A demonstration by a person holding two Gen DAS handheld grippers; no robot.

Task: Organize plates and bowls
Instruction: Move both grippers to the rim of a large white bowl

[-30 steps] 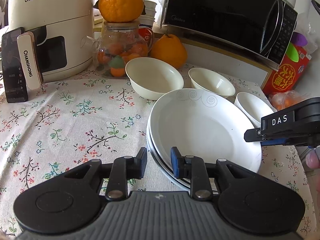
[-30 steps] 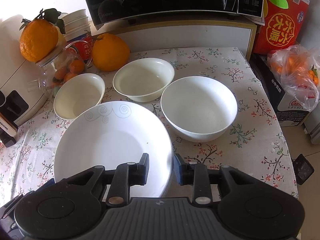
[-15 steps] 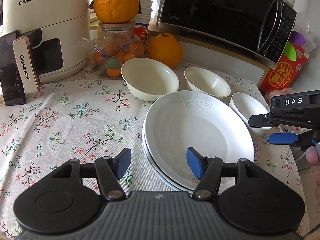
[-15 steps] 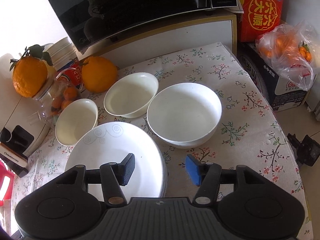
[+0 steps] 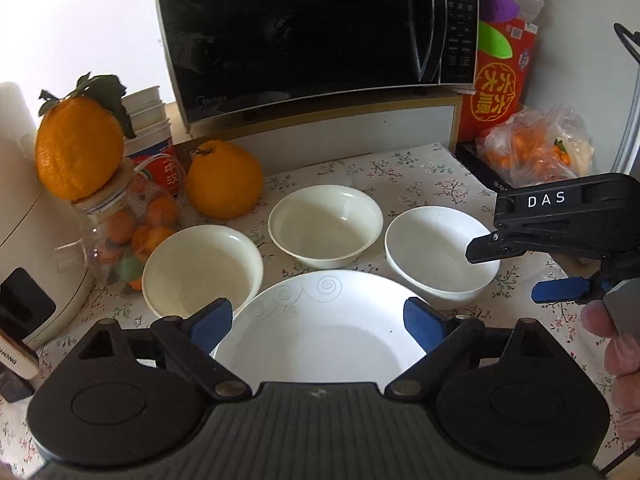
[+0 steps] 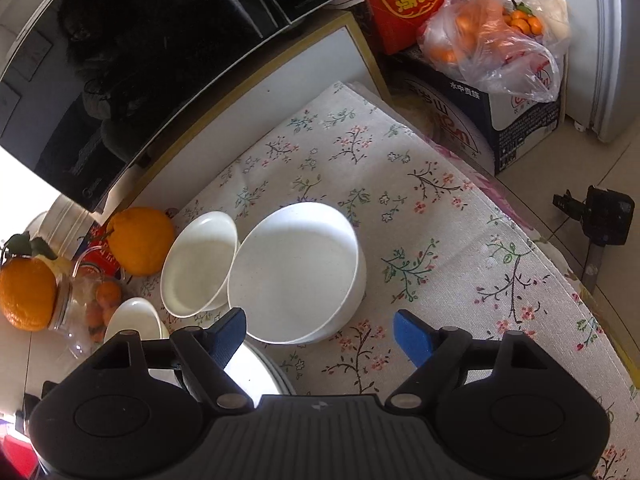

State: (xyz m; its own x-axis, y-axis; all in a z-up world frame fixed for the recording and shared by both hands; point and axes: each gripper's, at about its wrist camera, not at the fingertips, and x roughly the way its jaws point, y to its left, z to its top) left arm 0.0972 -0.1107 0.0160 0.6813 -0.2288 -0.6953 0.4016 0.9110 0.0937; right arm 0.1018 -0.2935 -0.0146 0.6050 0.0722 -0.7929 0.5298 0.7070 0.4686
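Observation:
A stack of white plates (image 5: 320, 332) with swirl marks lies on the floral tablecloth, right in front of my left gripper (image 5: 318, 326), which is wide open and empty above its near rim. Behind it stand three white bowls: left (image 5: 202, 270), middle (image 5: 325, 226) and right (image 5: 438, 254). My right gripper (image 6: 320, 336) is open and empty, just short of the right bowl (image 6: 298, 270); it shows in the left wrist view (image 5: 560, 240) beside that bowl. The middle bowl (image 6: 200, 262) and left bowl (image 6: 134, 320) lie to its left.
A black microwave (image 5: 312, 28) stands on a shelf behind the bowls. A large orange (image 5: 224, 178), a glass jar (image 5: 120, 236) topped by another orange (image 5: 78, 158) and a white appliance (image 5: 28, 260) stand at the left. A bag of oranges (image 6: 496, 36) on a box sits past the table's right edge.
Both grippers have opened from nearly shut to wide open and let go of the plate stack's rim. Both have pulled back and swung right; the right one now faces the right bowl.

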